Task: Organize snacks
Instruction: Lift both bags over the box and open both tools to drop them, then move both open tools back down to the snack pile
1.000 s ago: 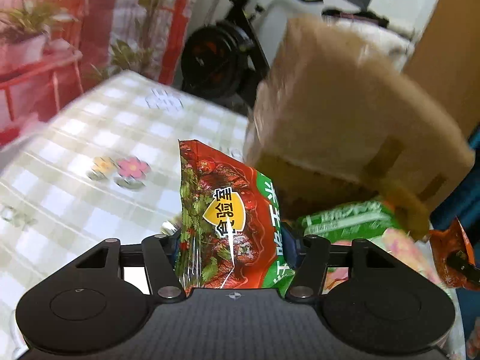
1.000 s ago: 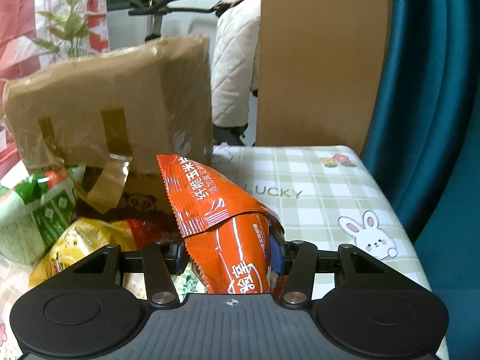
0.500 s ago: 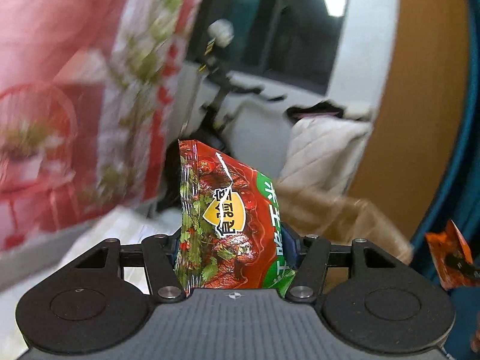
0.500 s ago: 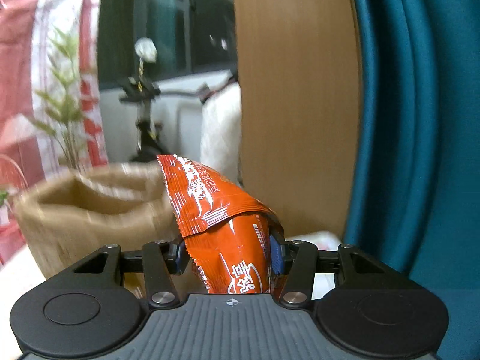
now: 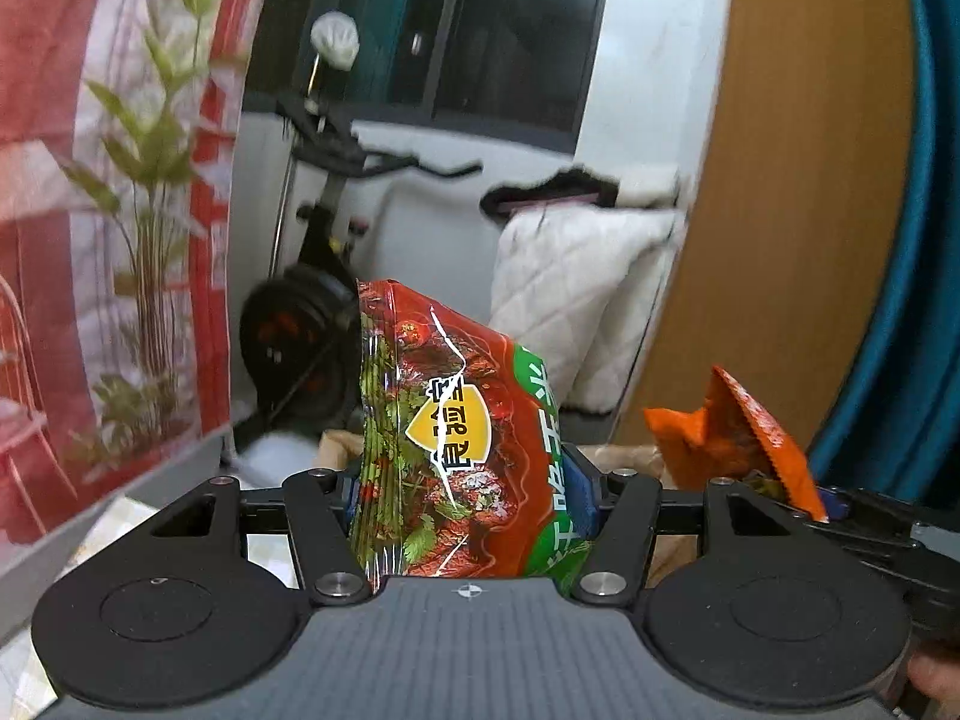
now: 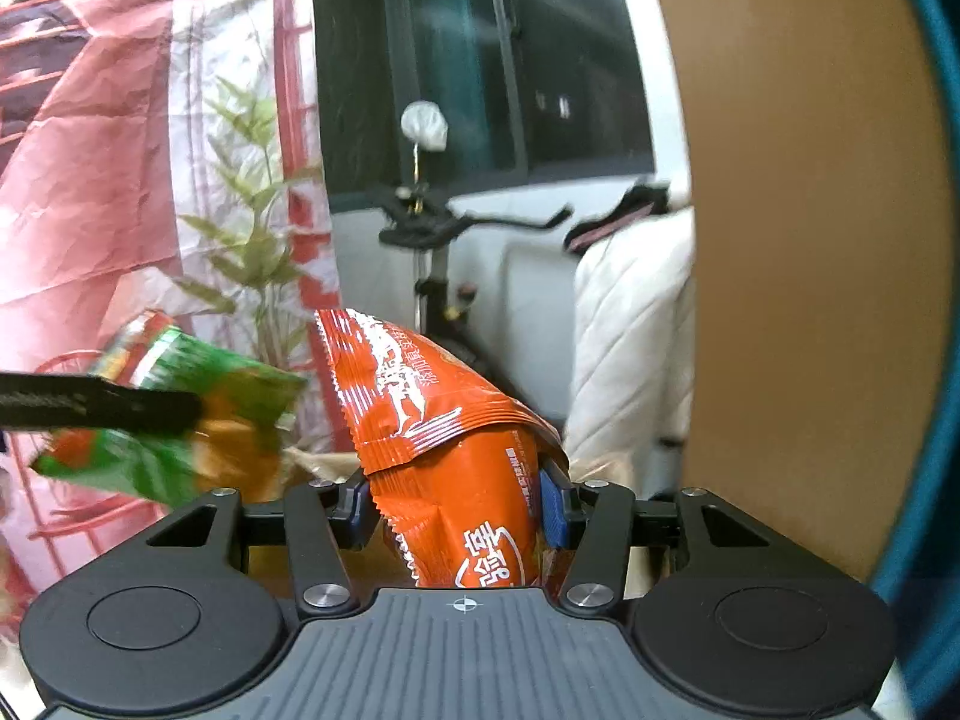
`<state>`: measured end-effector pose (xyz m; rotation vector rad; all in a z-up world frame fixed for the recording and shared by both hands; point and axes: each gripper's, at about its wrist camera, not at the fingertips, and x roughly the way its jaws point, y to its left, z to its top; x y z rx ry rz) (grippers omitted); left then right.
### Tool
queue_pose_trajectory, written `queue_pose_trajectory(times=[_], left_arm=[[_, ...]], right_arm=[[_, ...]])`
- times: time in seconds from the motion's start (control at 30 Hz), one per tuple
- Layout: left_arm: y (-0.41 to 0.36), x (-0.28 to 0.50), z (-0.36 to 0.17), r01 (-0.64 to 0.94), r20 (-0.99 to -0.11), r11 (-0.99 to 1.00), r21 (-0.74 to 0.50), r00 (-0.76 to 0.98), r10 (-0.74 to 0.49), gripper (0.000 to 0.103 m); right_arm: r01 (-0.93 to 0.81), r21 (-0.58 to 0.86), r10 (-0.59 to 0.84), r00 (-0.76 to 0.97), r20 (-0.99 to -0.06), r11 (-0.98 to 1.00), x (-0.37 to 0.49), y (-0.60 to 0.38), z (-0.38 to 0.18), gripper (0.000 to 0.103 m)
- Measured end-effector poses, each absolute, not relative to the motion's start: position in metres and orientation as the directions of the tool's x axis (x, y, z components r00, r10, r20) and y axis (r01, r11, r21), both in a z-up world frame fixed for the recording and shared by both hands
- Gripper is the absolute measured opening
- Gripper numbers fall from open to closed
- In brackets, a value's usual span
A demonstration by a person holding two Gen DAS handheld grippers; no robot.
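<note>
A: What is being held at this moment?

B: A red-and-green snack packet (image 5: 456, 450) is being gripped by the left gripper (image 5: 465, 495), its jaws clenched on the lower part of the bag. An orange snack packet (image 6: 462, 468) is being pinched the same way by the right gripper (image 6: 459, 504). Both packets are being carried in the air, side by side, the orange one to the right.

A: Where is the drop-off?

B: Only a brown cardboard edge (image 5: 339, 441) is being glimpsed low behind the packets; the desk itself is barely being shown, just a checked patch (image 5: 120, 516) at the near left. Whether the cardboard is an open box cannot be told.

A: What could be going wrong from here?

B: The packets are thin, crinkly film, and each is being held by a fold. A slip is probably being risked if the grip is loosened early or the bags are swung. The two grippers are also being held close together, so a clash or a snag between packets is likely being invited. With the target hidden below the view, a release is being risked outside the container.
</note>
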<state>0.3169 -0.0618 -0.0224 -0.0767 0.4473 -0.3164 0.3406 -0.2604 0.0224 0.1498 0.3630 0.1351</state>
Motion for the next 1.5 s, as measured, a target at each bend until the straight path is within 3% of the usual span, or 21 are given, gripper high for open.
queue_pose_trajectory(times=[0.13, 0.27, 0.33, 0.6, 0.8, 1.1, 1.27, 1.5], left_arm=[[-0.067, 0.339, -0.042, 0.3, -0.476, 0.944, -0.138, 0.816, -0.329, 0.071], [-0.057, 0.339, -0.054, 0.303, -0.497, 0.944, -0.129, 0.804, -0.326, 0.079], [-0.046, 0.328, -0.055, 0.304, -0.491, 0.943, -0.134, 0.807, -0.329, 0.079], [-0.003, 0.273, -0.037, 0.277, -0.448, 0.95, -0.145, 0.838, -0.312, 0.079], [0.037, 0.232, -0.058, 0.215, -0.463, 0.968, -0.132, 0.85, -0.252, 0.078], [0.063, 0.217, -0.122, 0.101, -0.565, 0.976, -0.195, 0.801, -0.196, 0.075], [0.063, 0.222, -0.142, 0.09, -0.598, 0.978, -0.186, 0.78, -0.185, 0.074], [0.066, 0.225, -0.157, 0.083, -0.635, 0.982, -0.167, 0.753, -0.171, 0.074]], right_arm=[[-0.068, 0.225, 0.155, 0.906, -0.394, 0.972, 0.363, -0.253, -0.001, 0.05], [-0.055, 0.222, 0.144, 0.902, -0.408, 0.974, 0.361, -0.254, -0.015, 0.072], [-0.045, 0.208, 0.126, 0.911, -0.394, 0.977, 0.353, -0.254, -0.017, 0.072], [-0.064, 0.228, 0.144, 0.923, -0.356, 0.972, 0.294, -0.273, -0.013, 0.067], [-0.052, 0.213, 0.128, 0.924, -0.361, 0.976, 0.249, -0.291, -0.037, 0.061], [0.059, 0.193, 0.059, 0.83, -0.555, 0.979, 0.221, -0.311, -0.13, 0.039], [0.087, 0.167, 0.047, 0.747, -0.663, 0.982, 0.216, -0.311, -0.177, 0.037], [0.086, 0.113, 0.026, 0.67, -0.742, 0.99, 0.223, -0.294, -0.208, 0.038]])
